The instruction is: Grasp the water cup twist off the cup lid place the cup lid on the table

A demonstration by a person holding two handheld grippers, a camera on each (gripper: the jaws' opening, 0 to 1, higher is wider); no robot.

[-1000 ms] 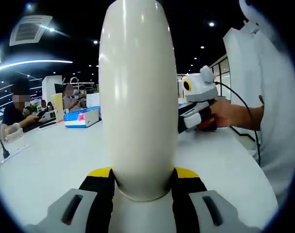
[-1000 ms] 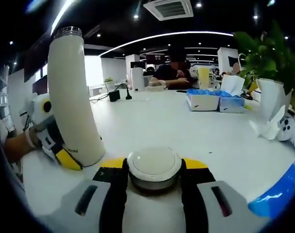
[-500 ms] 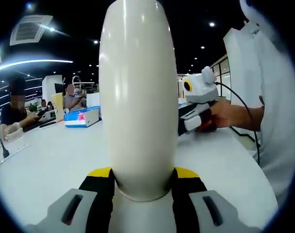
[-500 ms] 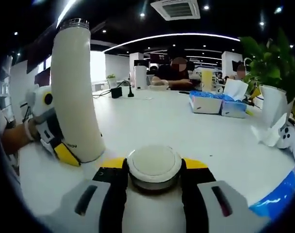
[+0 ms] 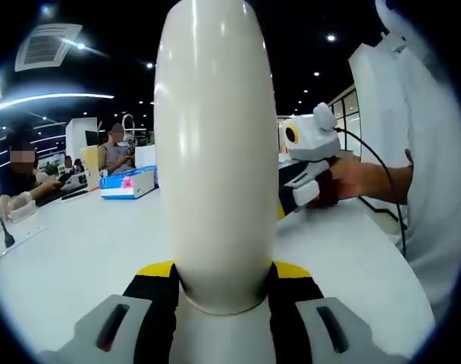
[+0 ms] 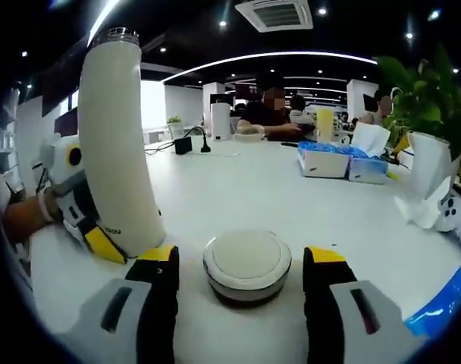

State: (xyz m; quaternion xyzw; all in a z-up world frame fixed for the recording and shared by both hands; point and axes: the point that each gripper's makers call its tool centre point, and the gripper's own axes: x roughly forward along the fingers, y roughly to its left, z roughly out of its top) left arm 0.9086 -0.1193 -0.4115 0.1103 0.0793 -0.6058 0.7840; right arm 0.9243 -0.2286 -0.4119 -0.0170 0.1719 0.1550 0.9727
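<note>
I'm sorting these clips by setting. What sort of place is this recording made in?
Probably an open-plan office or lab: a long white table shared with seated people, a ceiling air-conditioning vent among recessed lights, tissue boxes and a potted plant.

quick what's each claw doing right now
Left claw: shut on the cup.
Right claw: open, lid sitting loose on the table between its jaws.

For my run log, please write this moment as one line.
left tongs: shut on water cup | right tongs: open, apart from cup lid | cup lid: on table
</note>
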